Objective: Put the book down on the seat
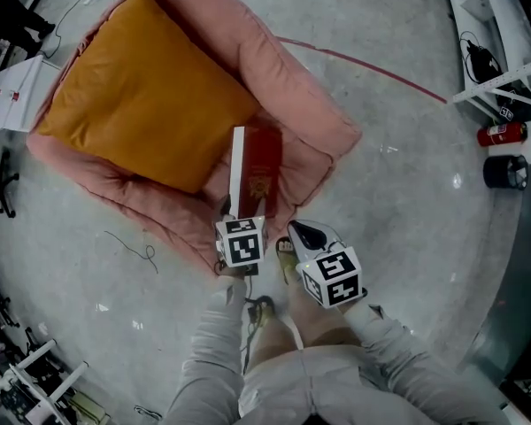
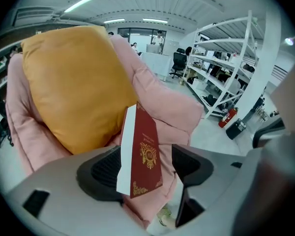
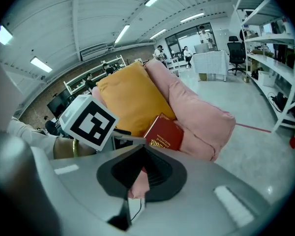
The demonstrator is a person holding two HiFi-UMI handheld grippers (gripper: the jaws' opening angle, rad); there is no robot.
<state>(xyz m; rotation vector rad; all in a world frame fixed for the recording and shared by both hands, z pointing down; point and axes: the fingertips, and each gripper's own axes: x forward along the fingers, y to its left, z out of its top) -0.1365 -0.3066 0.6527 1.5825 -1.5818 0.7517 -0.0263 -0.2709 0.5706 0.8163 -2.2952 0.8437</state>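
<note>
A dark red book (image 1: 257, 171) with gold print stands on edge, tilted, on the front rim of the pink floor seat (image 1: 310, 113), beside its orange cushion (image 1: 142, 96). My left gripper (image 1: 239, 212) is just behind it, jaws opening wide. In the left gripper view the book (image 2: 146, 154) sits between the pads; a clear gap shows on its right side, and its white page edge is close to the left pad (image 2: 105, 173). My right gripper (image 1: 303, 233) hangs beside the left one, shut and empty. The right gripper view shows the book (image 3: 164, 132) ahead of those jaws (image 3: 145, 168).
The seat lies on a glossy grey floor with a thin red line (image 1: 372, 67). A white box (image 1: 18, 91) lies at the left. At the right stand a red extinguisher (image 1: 500, 134), a black cylinder (image 1: 506, 172) and white shelving (image 1: 504, 25). A thin cable (image 1: 133, 248) lies near.
</note>
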